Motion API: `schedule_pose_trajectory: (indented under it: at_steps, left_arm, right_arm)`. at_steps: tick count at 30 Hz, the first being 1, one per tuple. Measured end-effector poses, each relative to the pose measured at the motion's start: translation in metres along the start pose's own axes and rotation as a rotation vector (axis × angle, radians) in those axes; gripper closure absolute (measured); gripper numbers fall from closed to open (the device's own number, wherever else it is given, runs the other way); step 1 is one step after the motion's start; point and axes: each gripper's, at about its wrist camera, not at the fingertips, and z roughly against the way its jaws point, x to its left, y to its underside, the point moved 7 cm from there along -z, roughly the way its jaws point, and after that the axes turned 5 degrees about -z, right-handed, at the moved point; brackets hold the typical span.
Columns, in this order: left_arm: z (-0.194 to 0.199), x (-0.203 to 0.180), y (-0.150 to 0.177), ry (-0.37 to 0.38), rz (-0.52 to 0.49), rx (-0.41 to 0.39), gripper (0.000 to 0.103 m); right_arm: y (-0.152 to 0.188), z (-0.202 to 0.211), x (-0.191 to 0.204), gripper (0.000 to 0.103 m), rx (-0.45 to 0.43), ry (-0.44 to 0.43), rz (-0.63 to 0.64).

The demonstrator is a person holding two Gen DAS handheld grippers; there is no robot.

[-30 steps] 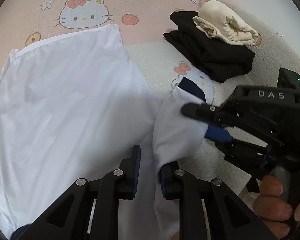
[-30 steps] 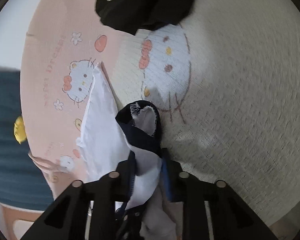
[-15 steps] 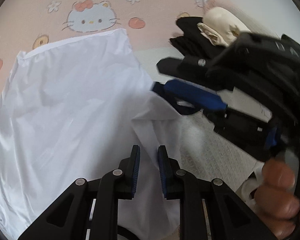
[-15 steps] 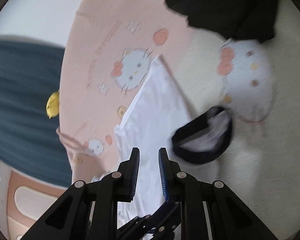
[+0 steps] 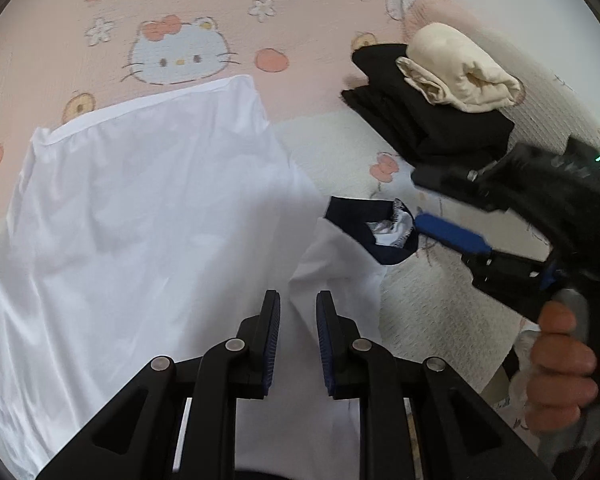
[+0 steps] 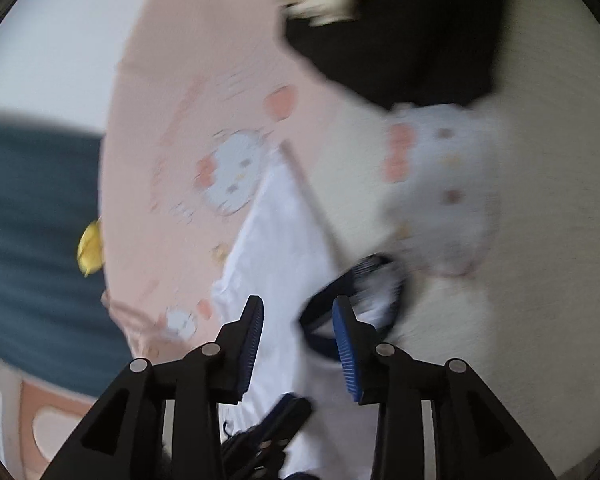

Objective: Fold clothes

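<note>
My left tongs (image 5: 297, 326) are pinching the white shirt (image 5: 140, 220) lying on the bed (image 5: 320, 20); my right tongs (image 6: 298, 340) have just been opening, empty, over its navy cuff (image 5: 374, 236).

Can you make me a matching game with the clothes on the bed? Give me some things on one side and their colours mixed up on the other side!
Things:
1. big shirt spread flat
2. cuff on the shirt's sleeve
3. folded pile at the back
4. rolled bundle on top of the pile

Colours:
A. cream
B. white
C. dark blue
D. black

Right pairs: 1-B, 2-C, 3-D, 4-A
</note>
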Motion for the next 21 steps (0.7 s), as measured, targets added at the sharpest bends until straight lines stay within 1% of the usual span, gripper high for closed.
schedule_pose_trajectory:
  at_steps: [2, 5, 7, 9, 12, 15, 18, 21]
  left_arm:
    - [-0.005, -0.003, -0.004, 0.009, -0.015, 0.01, 0.087]
    - [-0.006, -0.007, -0.003, 0.002, -0.043, 0.016, 0.087]
    - [-0.009, -0.008, -0.005, 0.0, -0.062, 0.027, 0.087]
    - [-0.011, -0.011, -0.006, 0.014, -0.085, 0.044, 0.087]
    - [-0.012, -0.012, -0.007, 0.022, -0.107, 0.042, 0.087]
    - [-0.018, -0.01, -0.008, 0.003, -0.096, 0.053, 0.087]
    - [-0.025, -0.012, -0.008, 0.002, -0.119, 0.075, 0.087]
    - [-0.025, -0.018, -0.011, -0.008, -0.163, 0.063, 0.087]
  right_arm:
    - [-0.007, 0.0, -0.016, 0.068, -0.008, 0.037, -0.055]
    - [-0.009, -0.003, -0.029, 0.068, 0.005, 0.067, -0.079]
    - [-0.007, -0.006, -0.031, 0.068, 0.026, 0.083, -0.072]
    - [-0.003, -0.009, -0.029, 0.068, 0.043, 0.087, -0.053]
    - [0.002, -0.014, -0.023, 0.068, 0.06, 0.111, -0.008]
    - [0.002, -0.016, -0.022, 0.068, 0.048, 0.158, 0.028]
    - [0.002, -0.02, -0.023, 0.068, 0.048, 0.191, 0.043]
    - [-0.001, -0.022, -0.022, 0.068, 0.041, 0.206, 0.051]
